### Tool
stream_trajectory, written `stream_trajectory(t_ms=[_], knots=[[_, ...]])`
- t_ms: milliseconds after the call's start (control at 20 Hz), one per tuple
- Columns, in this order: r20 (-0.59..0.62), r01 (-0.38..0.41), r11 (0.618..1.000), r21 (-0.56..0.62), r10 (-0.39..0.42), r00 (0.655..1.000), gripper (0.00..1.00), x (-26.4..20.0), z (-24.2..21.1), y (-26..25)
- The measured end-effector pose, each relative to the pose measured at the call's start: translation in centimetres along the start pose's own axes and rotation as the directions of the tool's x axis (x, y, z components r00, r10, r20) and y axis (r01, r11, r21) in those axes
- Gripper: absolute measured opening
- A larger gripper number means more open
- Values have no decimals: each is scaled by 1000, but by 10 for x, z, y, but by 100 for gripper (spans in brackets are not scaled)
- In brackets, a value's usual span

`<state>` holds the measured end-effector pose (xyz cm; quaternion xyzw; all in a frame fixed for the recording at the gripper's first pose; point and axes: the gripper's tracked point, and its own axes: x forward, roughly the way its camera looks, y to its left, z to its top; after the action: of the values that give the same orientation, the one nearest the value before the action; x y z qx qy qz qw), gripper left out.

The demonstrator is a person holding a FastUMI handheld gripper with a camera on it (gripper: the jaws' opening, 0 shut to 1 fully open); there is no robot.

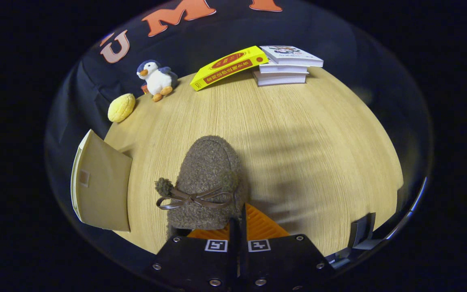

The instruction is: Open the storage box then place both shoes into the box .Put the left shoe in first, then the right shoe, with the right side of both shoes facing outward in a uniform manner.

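A brown fuzzy shoe (207, 178) with a thin bow and a pompom hangs just ahead of my fingers, toe pointing away over the wooden table (306, 134). My gripper (238, 223) is shut on the shoe's rear rim, the two fingers pressed close together with the rim pinched between them. The heel part is hidden behind the gripper body. A beige storage box (101, 184) stands to the left of the shoe near the table's edge. I cannot tell from here whether it stands open.
At the far side of the table sit a penguin plush (157, 80), a yellow bun-shaped toy (121, 107), and a yellow carton (227, 67) leaning on a stack of books (288, 65). A blurred shadow lies on the wood to the right of the shoe.
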<state>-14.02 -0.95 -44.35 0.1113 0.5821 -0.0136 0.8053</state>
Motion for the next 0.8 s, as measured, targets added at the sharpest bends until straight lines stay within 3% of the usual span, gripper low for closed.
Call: stream_trajectory(t_ms=[450,800], knots=[[25,19,1000,9,-19,999,4,-65,35,60],[25,-70,995,-68,71,997,4,-83,54,171]])
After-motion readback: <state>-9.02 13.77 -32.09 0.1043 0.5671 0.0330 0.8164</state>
